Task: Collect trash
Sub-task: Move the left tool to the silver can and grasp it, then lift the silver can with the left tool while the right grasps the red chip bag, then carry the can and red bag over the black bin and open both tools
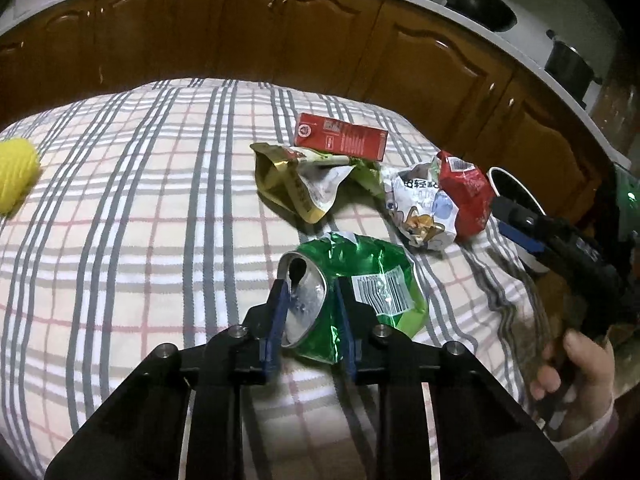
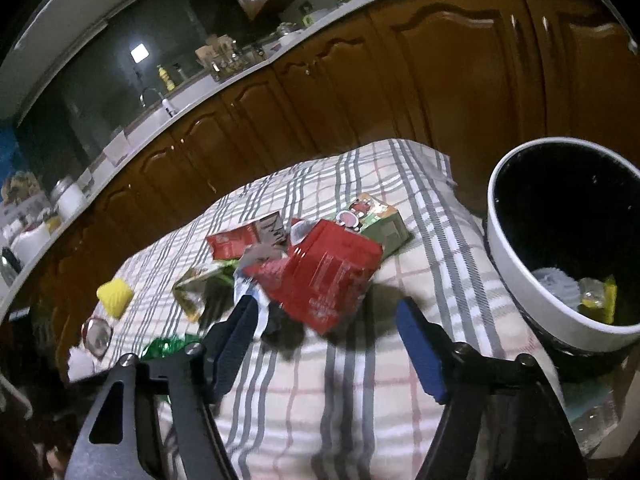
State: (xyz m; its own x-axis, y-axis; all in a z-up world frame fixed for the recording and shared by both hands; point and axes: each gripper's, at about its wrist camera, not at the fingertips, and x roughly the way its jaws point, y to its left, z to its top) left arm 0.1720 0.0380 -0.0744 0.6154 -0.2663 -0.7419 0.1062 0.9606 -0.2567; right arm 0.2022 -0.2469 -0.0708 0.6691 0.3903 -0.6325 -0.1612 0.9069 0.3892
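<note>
My left gripper (image 1: 310, 284) is shut on a crushed green can (image 1: 360, 292) with a silver top, held low over the plaid cloth. Beyond it lie a gold-green wrapper (image 1: 296, 184), a red carton (image 1: 340, 136) and a crumpled red-and-white snack bag (image 1: 440, 200). My right gripper (image 2: 328, 312) is open and empty, just in front of the red snack bag (image 2: 320, 276). The can also shows at the lower left in the right wrist view (image 2: 168, 346). The white-rimmed bin (image 2: 516, 276) stands at the right and holds some trash.
A yellow ribbed object (image 1: 16, 176) lies at the cloth's left edge. A green box (image 2: 384, 224) and a red carton (image 2: 236, 242) lie behind the snack bag. Brown cabinets (image 1: 280, 40) stand behind the table. The right gripper's body and hand (image 1: 572, 352) are at the right.
</note>
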